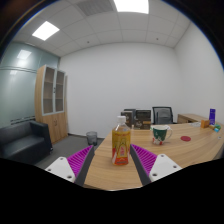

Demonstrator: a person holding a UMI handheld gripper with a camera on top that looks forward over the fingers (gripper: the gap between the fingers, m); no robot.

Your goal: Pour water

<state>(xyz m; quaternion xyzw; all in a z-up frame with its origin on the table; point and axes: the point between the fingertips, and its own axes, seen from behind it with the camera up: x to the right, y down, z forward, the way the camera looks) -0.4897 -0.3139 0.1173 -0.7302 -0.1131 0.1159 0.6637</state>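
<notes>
A clear bottle of orange drink (120, 141) with a white cap and a red-and-yellow label stands upright on the light wooden table (185, 146). It sits between the tips of my gripper (117, 156), with a gap showing on each side. The fingers (80, 159) with purple pads are spread wide, so the gripper is open. A grey cup (92, 137) stands on the table beyond the left finger. A mug with a red and green pattern (160, 134) stands beyond the right finger.
Further right on the table are a plant-like item (165, 122), small objects (205, 123) and a purple bottle (211, 115). Dark office chairs (161, 114) stand behind it. A wooden cabinet (52, 100) and black sofa (22, 140) are at the left.
</notes>
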